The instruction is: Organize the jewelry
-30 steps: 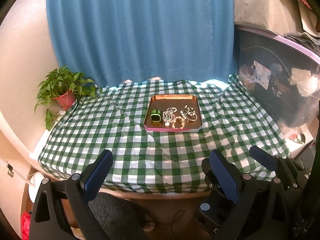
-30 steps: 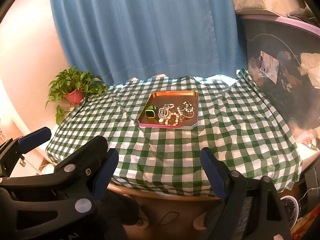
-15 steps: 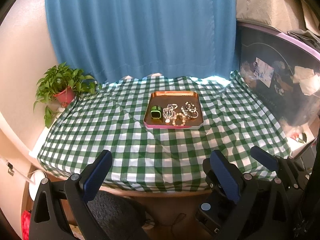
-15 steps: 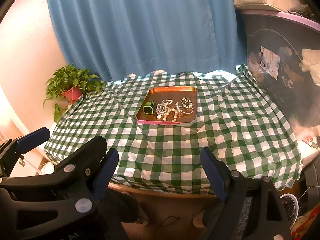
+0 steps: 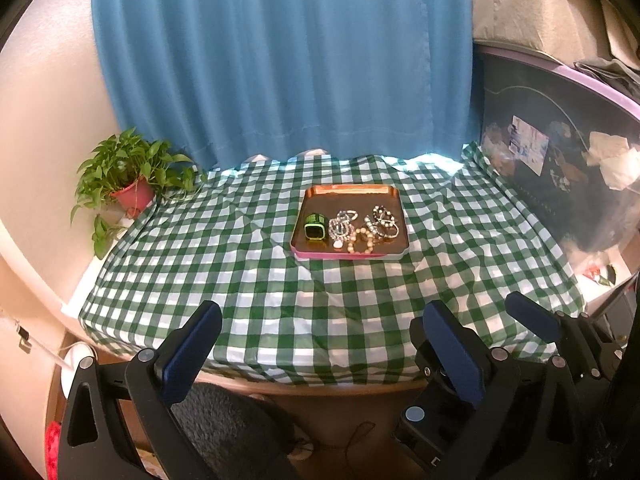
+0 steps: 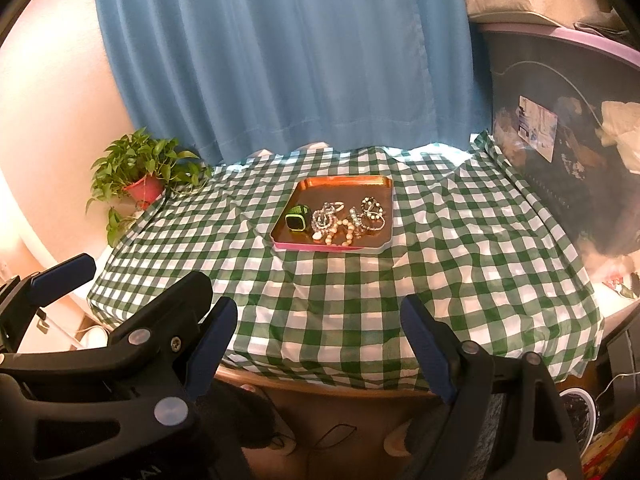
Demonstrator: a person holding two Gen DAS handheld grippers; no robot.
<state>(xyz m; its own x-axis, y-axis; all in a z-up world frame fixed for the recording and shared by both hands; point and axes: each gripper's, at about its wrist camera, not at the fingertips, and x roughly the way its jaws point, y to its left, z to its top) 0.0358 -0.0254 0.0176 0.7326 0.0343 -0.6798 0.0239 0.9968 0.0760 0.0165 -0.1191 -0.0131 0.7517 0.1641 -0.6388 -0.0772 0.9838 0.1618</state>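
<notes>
A copper tray with a pink rim (image 5: 348, 196) (image 6: 344, 185) sits mid-table on the green checked cloth (image 5: 240, 272) (image 6: 460, 264). In it lie a green smartwatch (image 5: 315, 229) (image 6: 298, 218), clear beaded bracelets (image 5: 343, 224) (image 6: 326, 216), a peach bead bracelet (image 5: 362, 240) (image 6: 340, 234) and dark bracelets (image 5: 384, 220) (image 6: 372, 210). My left gripper (image 5: 324, 340) hangs open over the table's near edge, far short of the tray. Beside it, my right gripper (image 6: 320, 340) is open too. Nothing is between either pair of fingers.
A potted plant (image 5: 128, 176) (image 6: 140, 176) stands at the table's far left corner. A blue curtain (image 5: 280, 60) hangs behind the table. A dark storage bin with a purple rim (image 5: 560, 152) (image 6: 568, 128) borders the right side.
</notes>
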